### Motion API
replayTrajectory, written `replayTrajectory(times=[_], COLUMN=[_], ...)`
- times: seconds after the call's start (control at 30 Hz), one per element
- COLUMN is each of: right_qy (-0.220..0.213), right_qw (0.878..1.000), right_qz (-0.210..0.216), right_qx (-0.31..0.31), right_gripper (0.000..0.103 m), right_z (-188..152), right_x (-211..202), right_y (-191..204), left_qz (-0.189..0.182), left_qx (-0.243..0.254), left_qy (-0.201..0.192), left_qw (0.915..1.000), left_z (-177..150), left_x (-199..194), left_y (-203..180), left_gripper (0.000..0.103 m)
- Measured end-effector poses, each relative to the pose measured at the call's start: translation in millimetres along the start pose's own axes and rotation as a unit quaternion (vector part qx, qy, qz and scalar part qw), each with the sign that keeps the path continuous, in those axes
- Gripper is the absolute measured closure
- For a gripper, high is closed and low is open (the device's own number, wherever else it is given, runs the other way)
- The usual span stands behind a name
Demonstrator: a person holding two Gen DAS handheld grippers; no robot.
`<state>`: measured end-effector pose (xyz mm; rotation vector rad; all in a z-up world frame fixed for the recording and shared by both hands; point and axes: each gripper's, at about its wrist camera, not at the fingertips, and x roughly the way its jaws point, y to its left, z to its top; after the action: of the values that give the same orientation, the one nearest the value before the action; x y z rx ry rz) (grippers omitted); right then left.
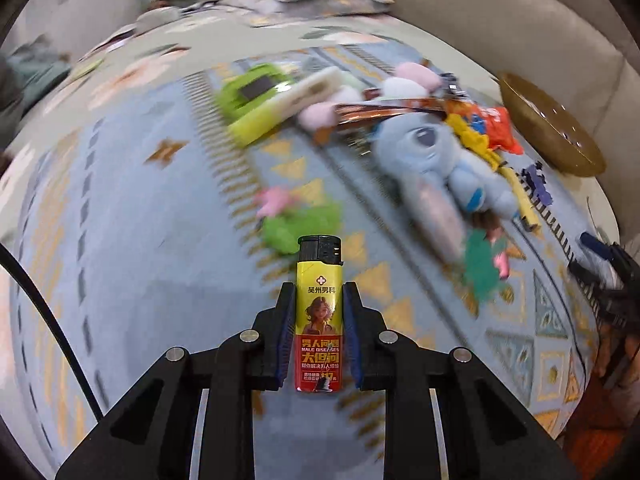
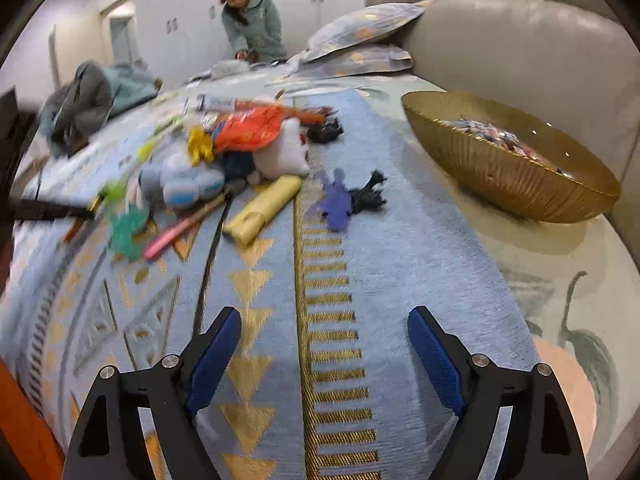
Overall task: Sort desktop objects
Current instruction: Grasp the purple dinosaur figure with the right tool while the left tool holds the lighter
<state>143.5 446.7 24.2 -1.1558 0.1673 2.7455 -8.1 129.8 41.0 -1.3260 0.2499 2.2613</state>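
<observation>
Slippage is the worry: the left gripper (image 1: 319, 300) pinches the lighter (image 1: 319, 316) low on its body, seemingly lifted above the blurred rug (image 1: 140, 240), while the right gripper (image 2: 324, 354) hangs wide open, empty.

A toy pile (image 2: 224, 160) lies on the blanket (image 2: 400, 260), left of the bowl (image 2: 508, 168).
</observation>
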Motion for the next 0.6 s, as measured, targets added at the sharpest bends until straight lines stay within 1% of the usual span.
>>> replayTrajectory(times=[0.07, 0.13, 0.2, 0.23, 0.27, 0.3, 0.33, 0.4, 0.5, 0.53, 0.57, 0.6], right_qy=[-0.005, -0.008, -0.002, 0.018, 0.033, 0.052, 0.065, 0.066, 0.062, 0.061, 0.061, 0.061], right_qw=[0.999, 0.998, 0.997, 0.998, 0.997, 0.996, 0.996, 0.996, 0.997, 0.997, 0.997, 0.997], right_qz=[-0.032, -0.051, -0.06, -0.053, -0.047, -0.041, -0.03, -0.033, -0.038, -0.03, -0.02, -0.018], right_qx=[0.021, 0.032, 0.038, 0.042, 0.047, 0.054, 0.062, 0.057, 0.037, 0.035, 0.034, 0.034], right_gripper=[0.019, 0.019, 0.019, 0.022, 0.034, 0.04, 0.043, 0.043, 0.053, 0.068, 0.074, 0.074], right_z=[15, 33, 49, 57, 62, 65, 67, 70, 71, 71, 69, 68], right_x=[5, 15, 28, 42, 51, 62, 71, 76, 77, 76, 72, 68], right_y=[-3, -5, -5, -7, -8, -10, -12, -10, -4, -2, 0, 2], left_qz=[0.002, -0.01, -0.019, -0.019, -0.02, -0.024, -0.026, -0.03, -0.036, -0.037, -0.039, -0.04], left_qx=[-0.026, -0.056, -0.056, -0.055, -0.055, -0.056, -0.057, -0.062, -0.071, -0.075, -0.078, -0.079], left_qy=[-0.008, -0.015, -0.019, -0.02, -0.021, -0.023, -0.025, -0.031, -0.04, -0.042, -0.043, -0.045], left_qw=[0.9996, 0.9983, 0.998, 0.9981, 0.9981, 0.9979, 0.9977, 0.9971, 0.996, 0.9956, 0.9953, 0.9951], left_z=[-15, -28, -31, -30, -30, -29, -29, -32, -34, -35, -35, -35], left_x=[-5, -7, -6, -6, -5, -4, -2, 0, 1, -1, -1, -1], left_y=[11, 18, 19, 16, 16, 17, 18, 21, 25, 23, 23, 24], left_gripper=[0.083, 0.083, 0.083, 0.083, 0.083, 0.083, 0.083, 0.083, 0.083, 0.083, 0.083, 0.083])
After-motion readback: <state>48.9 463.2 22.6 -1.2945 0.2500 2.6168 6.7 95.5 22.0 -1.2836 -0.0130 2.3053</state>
